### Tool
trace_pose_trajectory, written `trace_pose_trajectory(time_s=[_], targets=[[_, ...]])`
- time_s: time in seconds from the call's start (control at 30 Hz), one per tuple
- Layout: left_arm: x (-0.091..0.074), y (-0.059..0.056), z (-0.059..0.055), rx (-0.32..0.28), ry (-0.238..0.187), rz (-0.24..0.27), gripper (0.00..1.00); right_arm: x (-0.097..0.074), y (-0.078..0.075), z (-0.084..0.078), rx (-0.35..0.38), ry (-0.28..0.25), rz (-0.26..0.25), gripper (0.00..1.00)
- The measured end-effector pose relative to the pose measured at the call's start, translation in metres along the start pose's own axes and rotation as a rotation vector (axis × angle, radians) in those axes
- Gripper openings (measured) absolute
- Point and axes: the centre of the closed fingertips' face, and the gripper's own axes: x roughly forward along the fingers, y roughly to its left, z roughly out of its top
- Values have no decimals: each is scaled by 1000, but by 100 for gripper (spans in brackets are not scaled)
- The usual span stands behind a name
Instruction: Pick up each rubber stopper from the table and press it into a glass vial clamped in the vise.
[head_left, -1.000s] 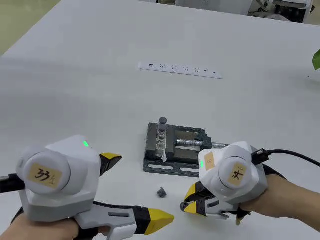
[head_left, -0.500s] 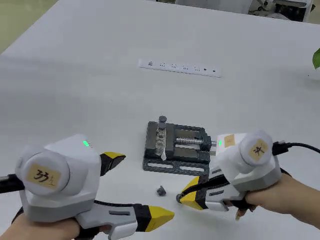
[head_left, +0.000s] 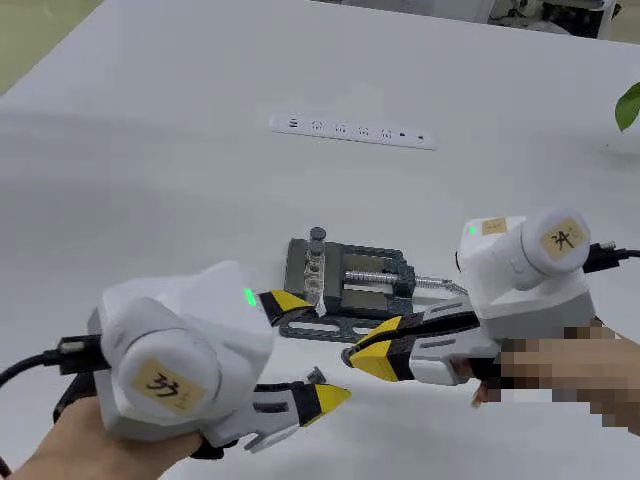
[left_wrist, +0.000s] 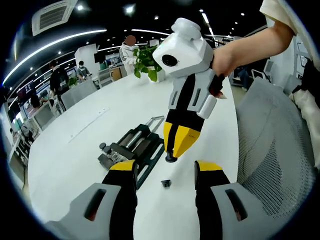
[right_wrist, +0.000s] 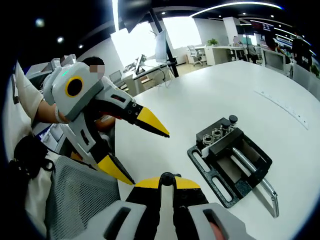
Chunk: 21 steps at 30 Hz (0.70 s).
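While one vial (head_left: 316, 262) in the vise (head_left: 375, 290) is already capped, a stopper (left_wrist: 171, 159) is pinched by the right gripper (head_left: 352, 357) just beside the vise; left gripper (left_wrist: 165, 170) is held spread.

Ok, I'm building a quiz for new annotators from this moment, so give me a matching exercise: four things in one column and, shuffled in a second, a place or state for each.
Things:
1. left gripper
2. right gripper
3. vise
4. power strip

Places or states:
A. lies flat at the far side of the table
B. shut on a rubber stopper
C. open, with nothing between its jaws
D. clamps a row of glass vials

Pairs: 1-C, 2-B, 3-D, 4-A.
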Motion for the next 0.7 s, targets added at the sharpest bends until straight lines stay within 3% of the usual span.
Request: trace_pose_trajectory(time_s=[0.17, 0.47, 0.7], targets=[[9, -8, 2, 105, 27, -27, 32, -3, 4, 3, -8, 14, -12, 3], [11, -8, 2, 132, 24, -34, 15, -6, 8, 9, 24, 9, -13, 3], [11, -9, 3, 147, 25, -40, 9, -4, 11, 8, 30, 22, -9, 3]])
